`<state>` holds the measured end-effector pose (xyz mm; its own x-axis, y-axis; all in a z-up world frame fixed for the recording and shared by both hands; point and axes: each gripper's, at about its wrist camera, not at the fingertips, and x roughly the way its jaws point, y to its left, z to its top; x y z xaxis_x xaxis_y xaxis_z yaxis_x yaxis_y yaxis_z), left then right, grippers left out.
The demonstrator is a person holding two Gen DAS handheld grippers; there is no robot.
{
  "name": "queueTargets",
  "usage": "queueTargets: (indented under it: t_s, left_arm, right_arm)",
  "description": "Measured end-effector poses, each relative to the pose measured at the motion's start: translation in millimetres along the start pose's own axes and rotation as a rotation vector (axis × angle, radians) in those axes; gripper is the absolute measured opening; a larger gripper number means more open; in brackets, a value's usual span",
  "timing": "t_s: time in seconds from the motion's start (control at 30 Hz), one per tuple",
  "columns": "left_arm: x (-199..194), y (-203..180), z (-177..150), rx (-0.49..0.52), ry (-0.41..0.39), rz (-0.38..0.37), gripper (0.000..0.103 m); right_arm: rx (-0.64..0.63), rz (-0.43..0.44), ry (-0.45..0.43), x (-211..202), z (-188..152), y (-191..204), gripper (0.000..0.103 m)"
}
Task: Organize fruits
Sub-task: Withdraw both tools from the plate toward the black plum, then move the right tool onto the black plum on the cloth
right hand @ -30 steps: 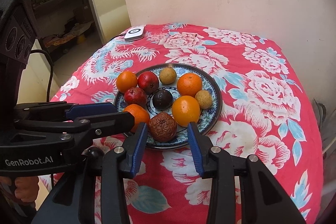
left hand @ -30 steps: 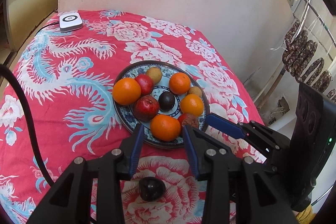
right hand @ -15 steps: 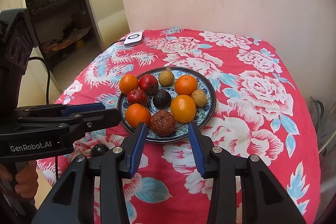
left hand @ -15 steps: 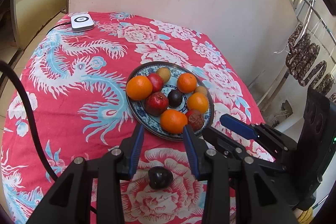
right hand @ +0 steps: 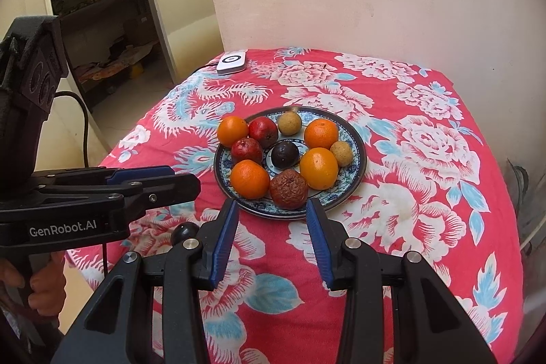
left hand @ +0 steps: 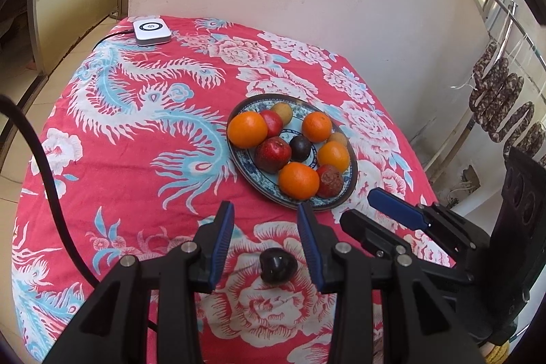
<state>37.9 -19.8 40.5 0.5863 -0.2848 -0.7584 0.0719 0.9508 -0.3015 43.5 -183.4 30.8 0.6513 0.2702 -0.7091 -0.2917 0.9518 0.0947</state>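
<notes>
One small dark round fruit (left hand: 277,265) lies loose on my red floral-clothed surface (left hand: 136,179), near the blue patterned plate (left hand: 351,166); left tongs (left hand: 266,227) and right tongs (right hand: 271,224) released, empty. Risk: off-centre pinch rolls it away.

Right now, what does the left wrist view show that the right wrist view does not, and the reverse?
Only the left wrist view shows the whole dark fruit lying on the cloth between its open fingers, and the sausages hanging on the right. Only the right wrist view shows the doorway and a hand holding the left hand-held gripper. Both show the plate with nine fruits, the white device at the far corner and the red flowered cloth.
</notes>
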Motion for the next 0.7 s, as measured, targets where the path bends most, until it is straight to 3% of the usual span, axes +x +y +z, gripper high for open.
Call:
queueTargets:
  t_s: [0.7]
  left_arm:
    - [-13.8,21.5,-24.8,-0.047,0.020,-0.009,0.040]
  right_arm:
    - [-0.022,0.007,0.018,-7.1,-13.4,16.5,0.042]
